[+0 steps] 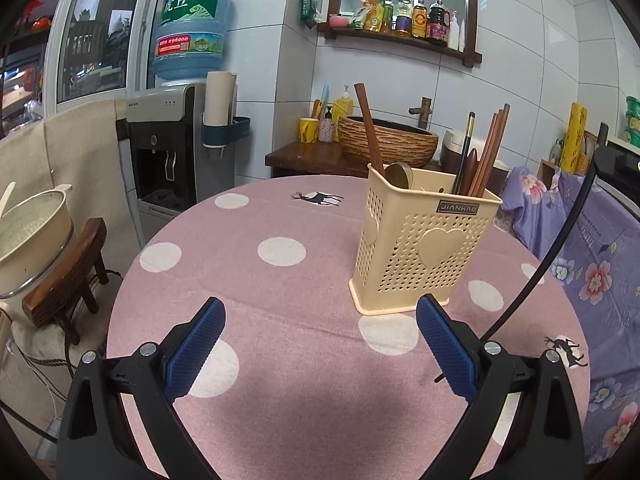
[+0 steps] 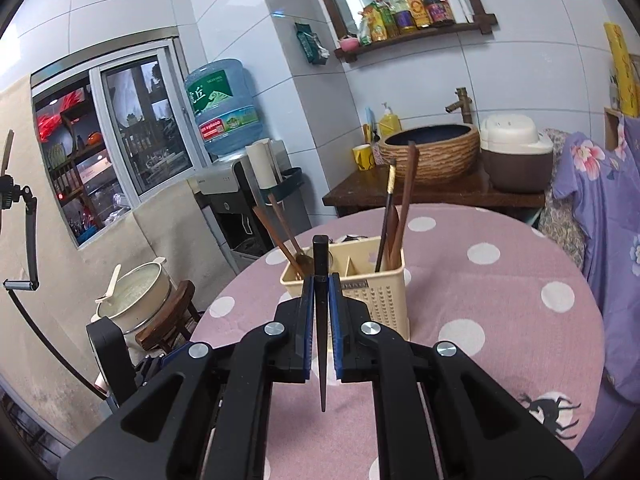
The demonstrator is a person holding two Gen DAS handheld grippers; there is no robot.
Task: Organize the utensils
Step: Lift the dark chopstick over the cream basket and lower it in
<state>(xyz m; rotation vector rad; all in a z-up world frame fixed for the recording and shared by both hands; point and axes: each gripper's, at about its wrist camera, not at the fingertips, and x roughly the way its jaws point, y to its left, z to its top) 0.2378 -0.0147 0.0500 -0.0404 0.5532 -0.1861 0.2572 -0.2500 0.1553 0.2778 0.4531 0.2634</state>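
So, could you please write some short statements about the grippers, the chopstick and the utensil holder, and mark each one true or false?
1. The right gripper is shut on a black chopstick. True.
2. The left gripper holds a wooden spoon. False: it is open and holds nothing.
3. The cream utensil holder stands upright on the pink polka-dot tablecloth. True.
4. The utensil holder is empty. False: brown chopsticks, a wooden handle and a spoon already stand in it.
5. The black chopstick is already inside the holder. False: it is between the right gripper's pads, in front of the holder.
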